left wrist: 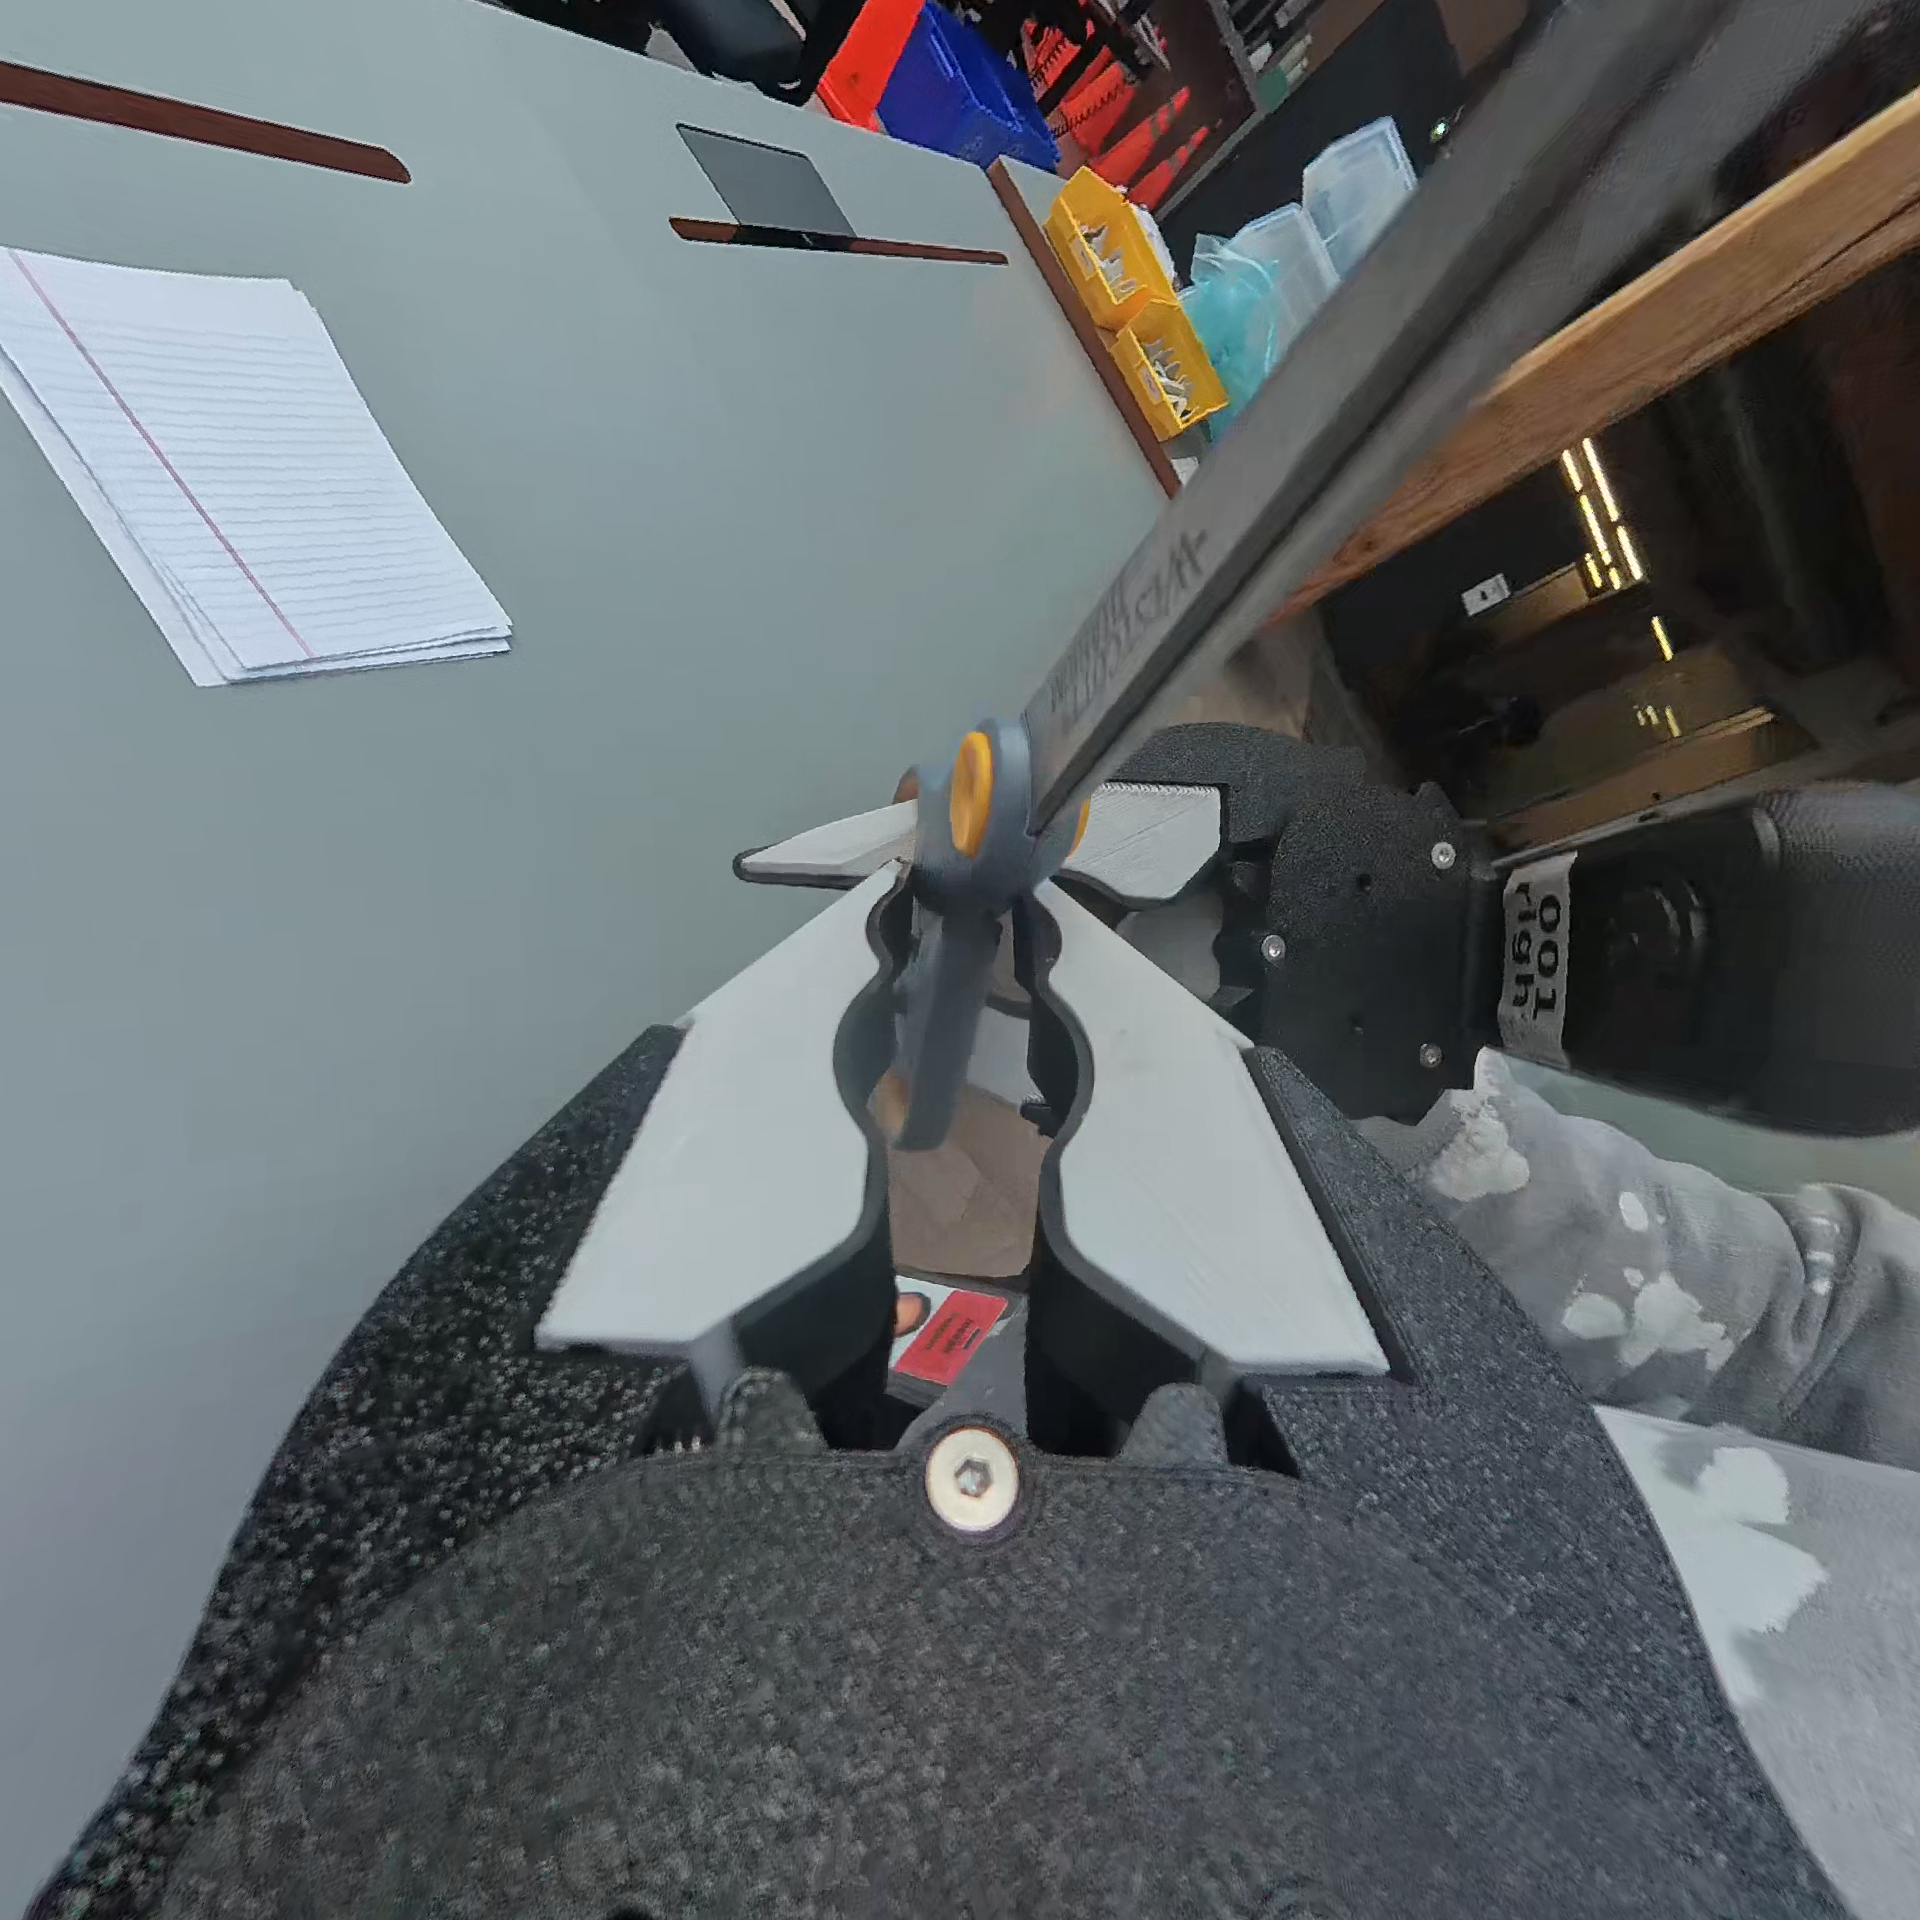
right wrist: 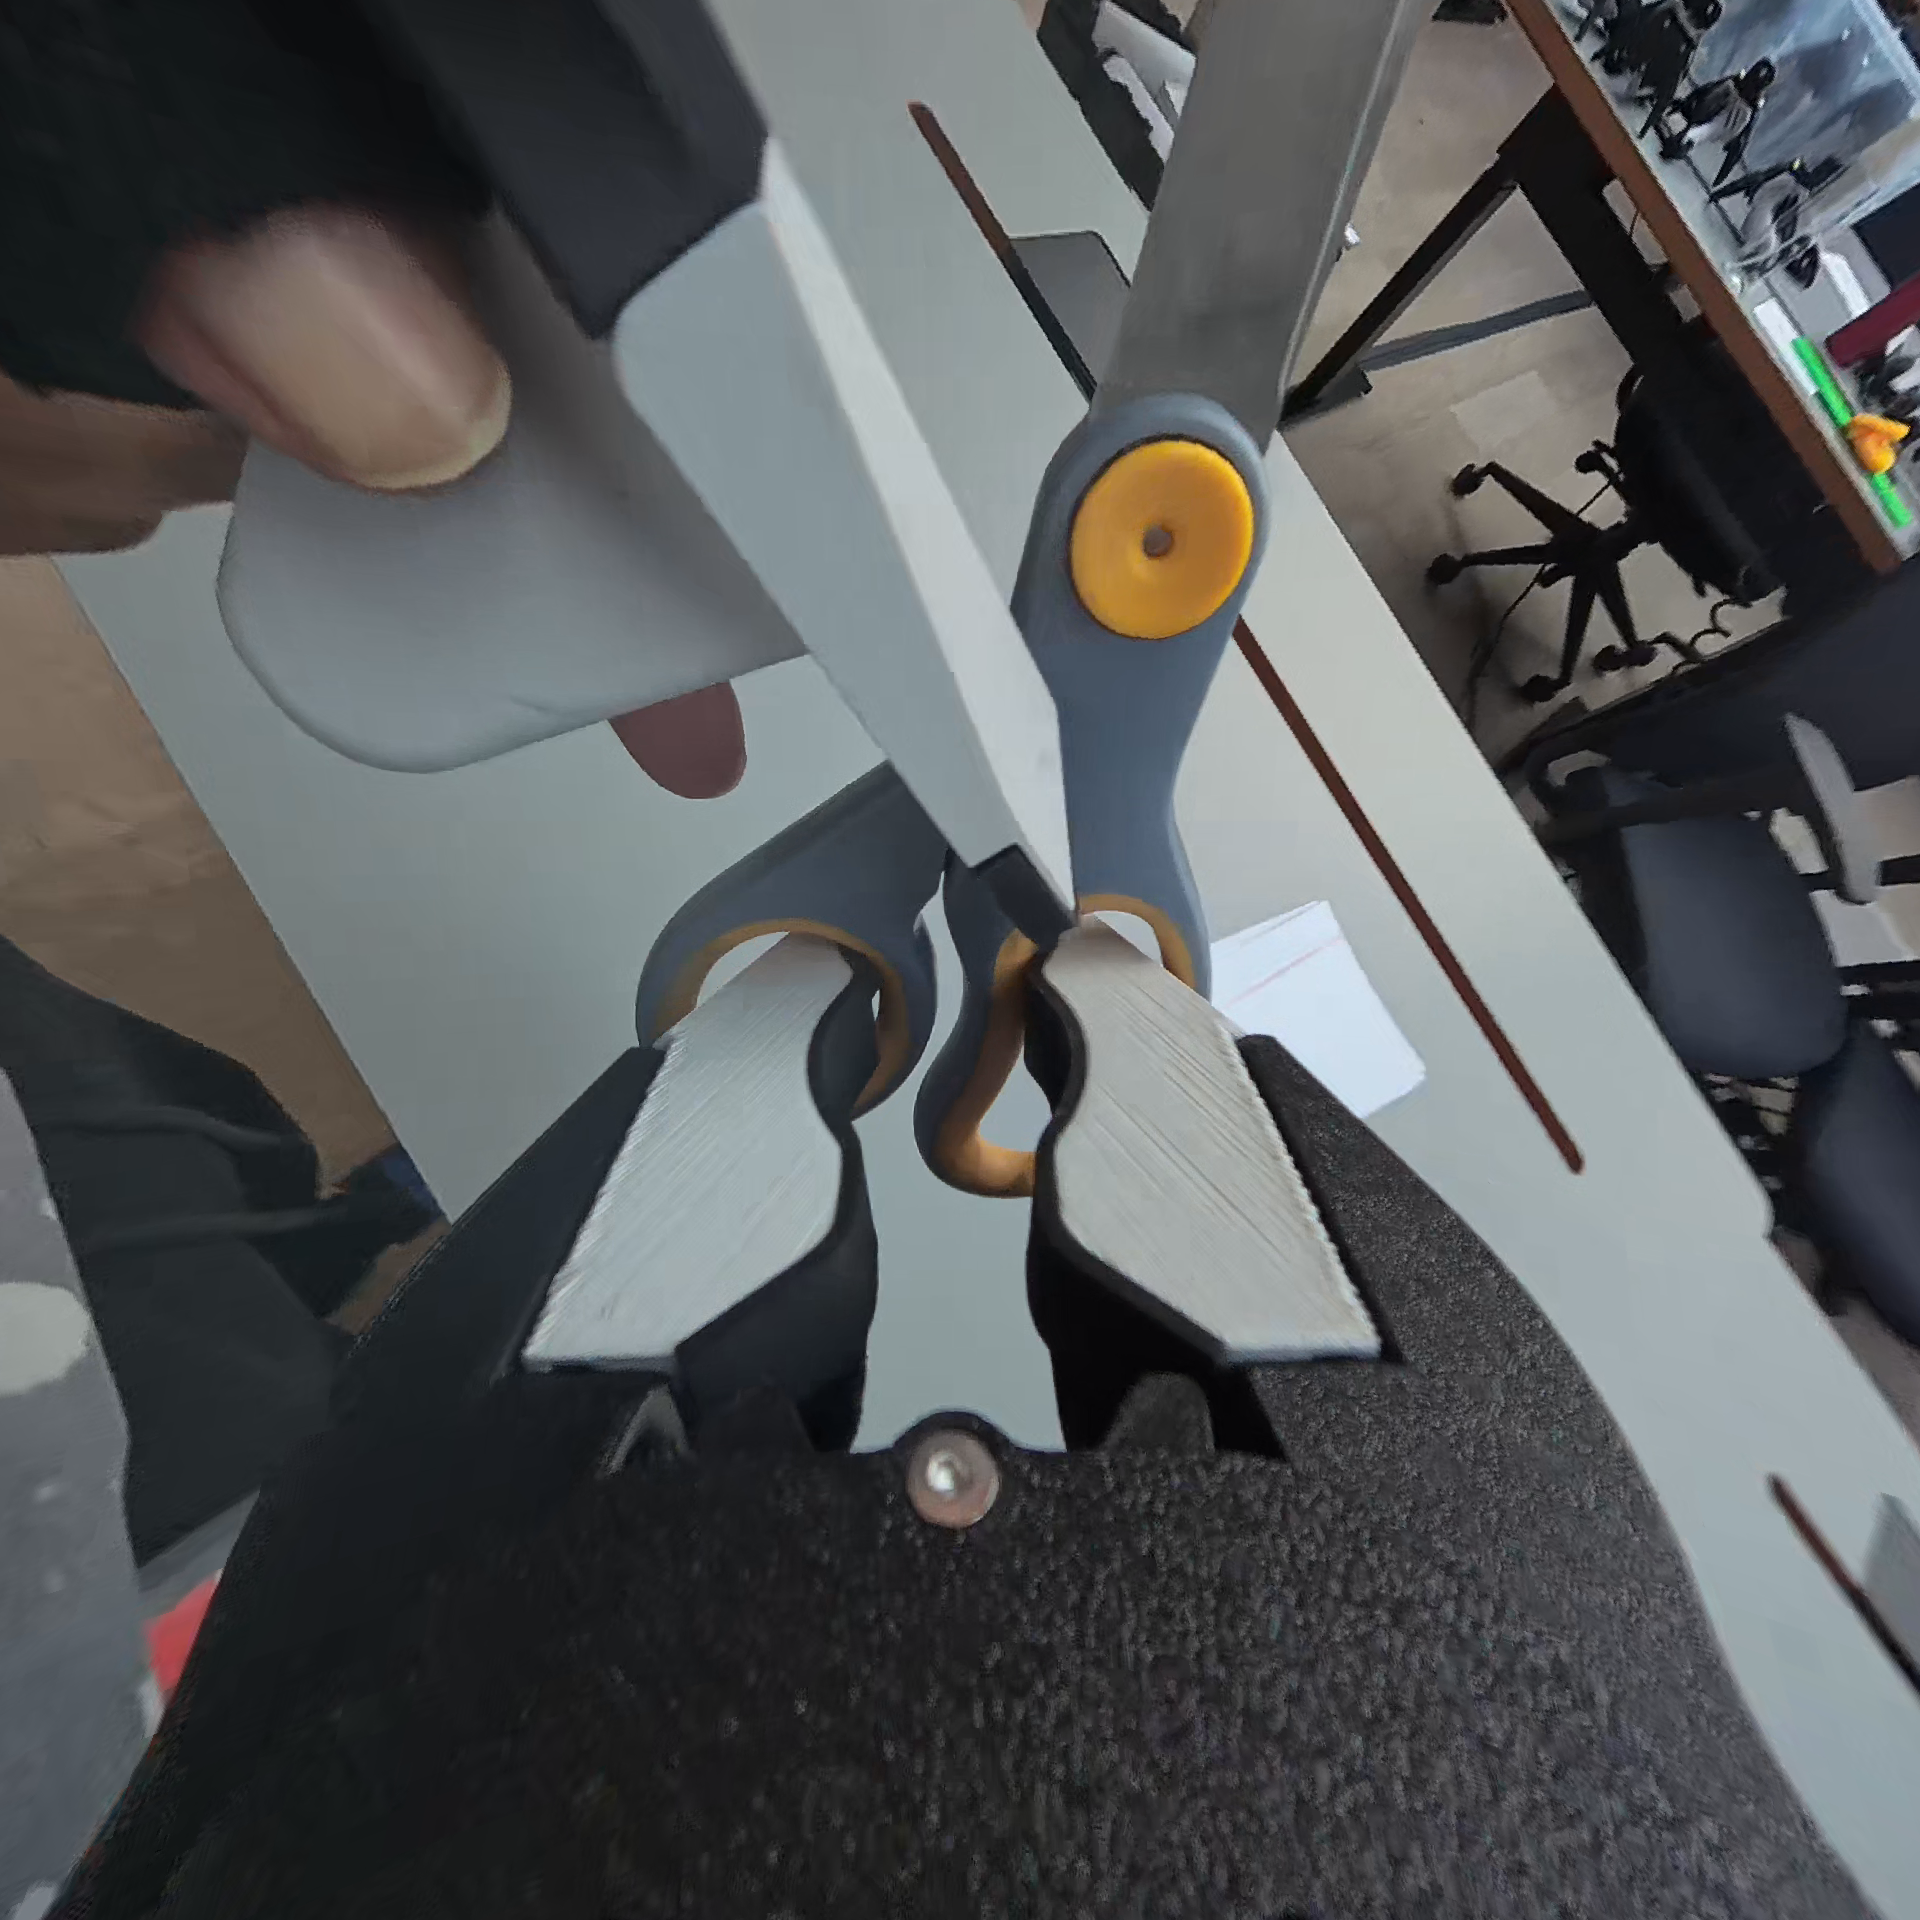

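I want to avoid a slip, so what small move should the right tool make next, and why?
Probably push the right tool a little deeper into the loops of the scissors. Only its fingertips sit in them, one per loop, while the left tool clamps the scissors near the pivot and the blades are shut.

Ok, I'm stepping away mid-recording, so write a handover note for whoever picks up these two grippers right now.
Left gripper: shut on the scissors, clamping the grey handle shank just below the orange pivot, above the table.
Right gripper: open, one finger through each handle loop.
Blades point up and away; whether they are apart cannot be told.
The stack of lined paper lies flat on the grey table, whole, well clear of the scissors.
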The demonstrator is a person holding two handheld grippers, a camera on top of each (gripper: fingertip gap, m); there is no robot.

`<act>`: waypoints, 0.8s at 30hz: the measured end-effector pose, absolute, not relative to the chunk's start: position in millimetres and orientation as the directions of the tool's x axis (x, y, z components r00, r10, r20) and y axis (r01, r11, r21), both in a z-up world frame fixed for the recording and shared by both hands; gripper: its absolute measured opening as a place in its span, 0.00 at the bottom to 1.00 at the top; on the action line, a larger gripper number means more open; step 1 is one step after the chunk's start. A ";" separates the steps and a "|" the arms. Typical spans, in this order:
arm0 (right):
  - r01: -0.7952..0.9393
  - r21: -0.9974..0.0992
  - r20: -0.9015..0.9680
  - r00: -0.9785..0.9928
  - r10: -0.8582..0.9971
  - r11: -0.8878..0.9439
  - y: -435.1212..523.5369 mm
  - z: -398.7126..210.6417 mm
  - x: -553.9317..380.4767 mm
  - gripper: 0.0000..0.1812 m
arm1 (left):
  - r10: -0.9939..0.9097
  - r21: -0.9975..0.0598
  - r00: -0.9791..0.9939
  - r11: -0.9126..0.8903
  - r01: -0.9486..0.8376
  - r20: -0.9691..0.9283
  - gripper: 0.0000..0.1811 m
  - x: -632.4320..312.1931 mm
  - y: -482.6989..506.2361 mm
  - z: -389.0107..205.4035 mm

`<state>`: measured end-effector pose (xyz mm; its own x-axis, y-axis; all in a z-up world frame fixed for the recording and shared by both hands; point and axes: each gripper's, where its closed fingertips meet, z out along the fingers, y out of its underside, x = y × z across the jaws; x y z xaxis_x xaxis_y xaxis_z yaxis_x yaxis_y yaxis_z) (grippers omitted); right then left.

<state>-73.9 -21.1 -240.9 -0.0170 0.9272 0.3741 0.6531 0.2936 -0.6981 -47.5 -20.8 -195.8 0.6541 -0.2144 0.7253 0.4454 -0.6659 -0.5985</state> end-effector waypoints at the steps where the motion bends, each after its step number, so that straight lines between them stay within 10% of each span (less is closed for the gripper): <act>1: 0.632 -0.738 0.312 0.008 0.950 0.237 -22.5 -241.2 -74.9 0.12 | -0.241 -0.624 0.675 -0.666 0.408 0.698 0.10 -47.4 -19.7 -196.4; 11: 0.295 -0.882 -0.428 -0.176 0.886 -0.367 -51.9 -224.2 -42.4 0.12 | -0.404 -0.780 0.829 -0.623 0.061 0.387 0.36 -73.0 -56.7 -192.8; 24: 0.194 -0.878 -0.478 -0.377 0.793 -0.437 -59.5 -159.0 -38.5 0.25 | -0.400 -0.839 0.869 -0.542 0.032 0.292 0.39 -64.2 -56.3 -155.3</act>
<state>-38.5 -59.5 -159.0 -0.3770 0.7931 -0.4784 0.1941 -0.4374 -0.8781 -64.2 -56.3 -155.3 0.8688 -0.4000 0.2919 0.0324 -0.5424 -0.8395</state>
